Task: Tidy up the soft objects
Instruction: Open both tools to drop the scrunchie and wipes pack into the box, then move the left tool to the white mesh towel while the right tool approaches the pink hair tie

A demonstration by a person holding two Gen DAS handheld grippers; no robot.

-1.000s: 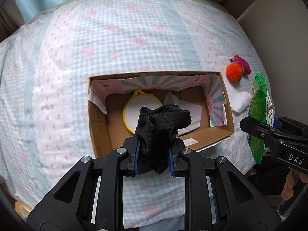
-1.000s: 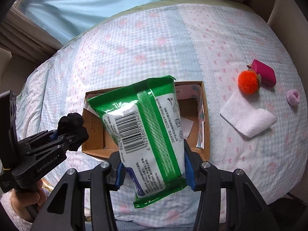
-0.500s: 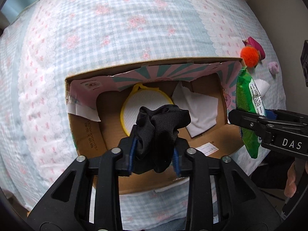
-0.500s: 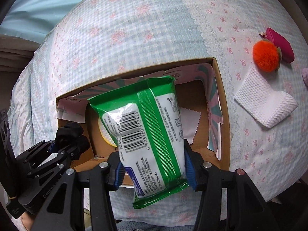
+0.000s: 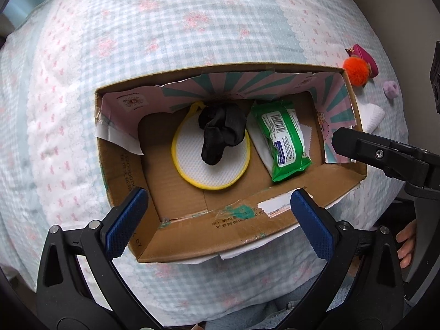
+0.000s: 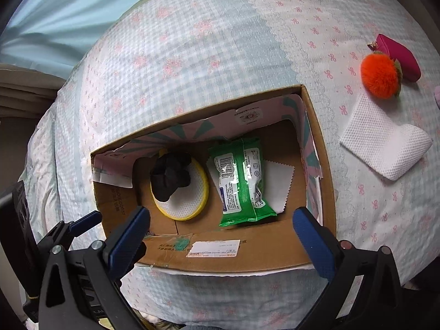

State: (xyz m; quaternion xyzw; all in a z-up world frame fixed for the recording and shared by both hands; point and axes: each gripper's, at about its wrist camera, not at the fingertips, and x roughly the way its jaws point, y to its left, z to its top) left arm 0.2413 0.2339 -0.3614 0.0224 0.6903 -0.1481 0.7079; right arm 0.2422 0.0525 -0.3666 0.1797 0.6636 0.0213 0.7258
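An open cardboard box point(image 5: 192, 236) point(image 6: 321, 165) sits on the checked bed cover. Inside it a black cloth point(image 5: 221, 132) point(image 6: 172, 176) lies on a round yellow-rimmed pad point(image 5: 211, 165) point(image 6: 189, 200). A green wipes pack point(image 5: 283, 140) point(image 6: 242, 181) lies beside it on a white cloth point(image 6: 277, 184). My left gripper point(image 5: 217, 220) is open and empty over the box's near wall. My right gripper point(image 6: 220, 236) is open and empty over the same wall; it also shows at the right of the left wrist view point(image 5: 385, 154).
To the right of the box lie a white mesh cloth point(image 6: 385, 148) point(image 5: 371, 115), an orange pompom point(image 6: 381, 75) point(image 5: 356, 70), a magenta pouch point(image 6: 398, 55) point(image 5: 363, 55) and a small lilac scrunchie point(image 5: 392, 89). A pale curtain point(image 6: 55, 13) hangs behind the bed.
Both grippers moved closer over the box and opened. The black cloth dropped onto the yellow pad and the green wipes pack dropped into the box's right side.
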